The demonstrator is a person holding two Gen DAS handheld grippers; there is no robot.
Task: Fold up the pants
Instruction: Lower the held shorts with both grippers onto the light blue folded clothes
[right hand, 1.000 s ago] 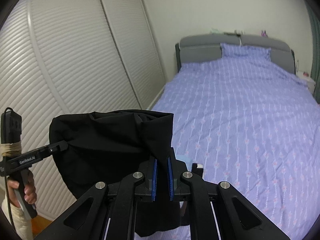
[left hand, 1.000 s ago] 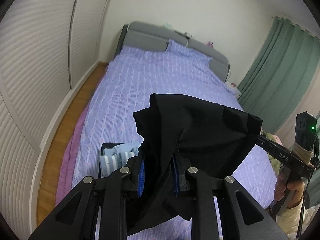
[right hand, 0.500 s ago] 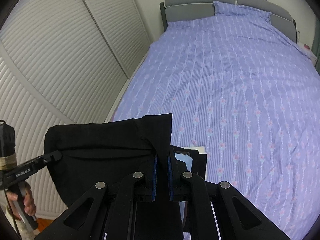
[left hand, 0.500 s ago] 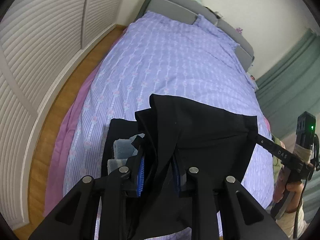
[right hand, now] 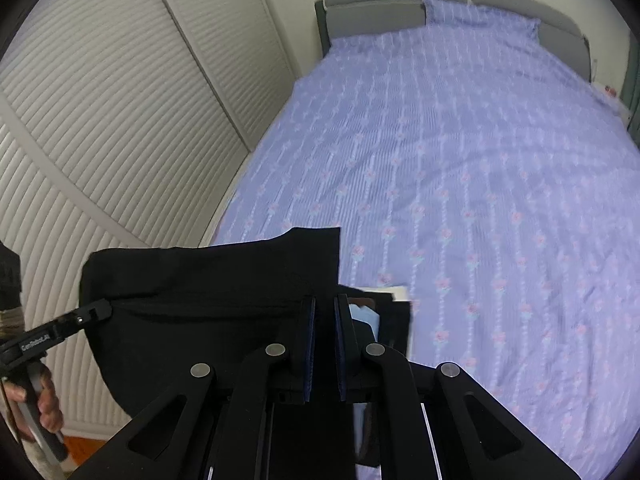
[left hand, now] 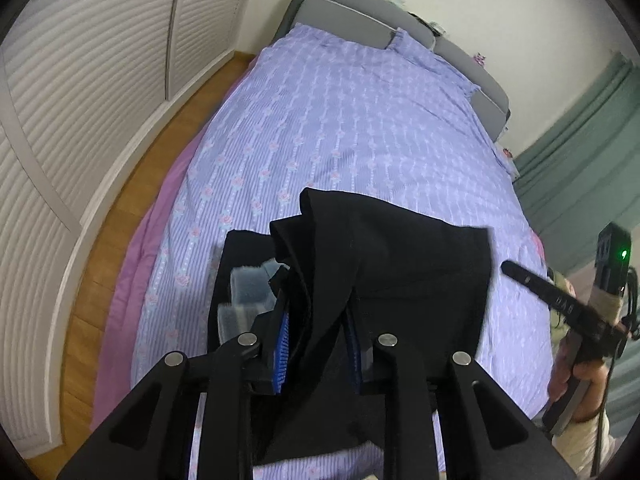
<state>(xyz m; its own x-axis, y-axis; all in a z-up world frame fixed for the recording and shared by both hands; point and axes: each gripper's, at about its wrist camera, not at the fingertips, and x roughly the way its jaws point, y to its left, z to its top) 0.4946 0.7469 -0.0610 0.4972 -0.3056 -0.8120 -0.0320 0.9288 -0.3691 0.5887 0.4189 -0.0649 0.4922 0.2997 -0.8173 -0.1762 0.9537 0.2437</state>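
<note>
**Black pants held up over the foot of the bed**

Your left gripper [left hand: 316, 346] is clamped on a bunched fold of the black pants [left hand: 400, 264], the cloth pinched between its blue pads and spilling down over the front of the jaws. Your right gripper [right hand: 324, 344] has its jaws drawn narrow; whether cloth lies between the pads you cannot tell from its own view, though the pants [right hand: 208, 280] sit right against its left finger. In the left wrist view the right gripper's tip [left hand: 510, 270] stands just off the pants' far corner, slightly apart and motion-blurred. The garment hangs in the air between your two hands, above the near end of the bed.

Just beyond, a small pile of folded clothes [left hand: 250, 292], dark and pale blue, lies on the lilac flowered bedspread [left hand: 360, 120]. Farther on come a matching pillow [right hand: 480, 16] and the grey headboard [right hand: 372, 0]. White louvred wardrobe doors [right hand: 120, 100] run along the left side.
</note>
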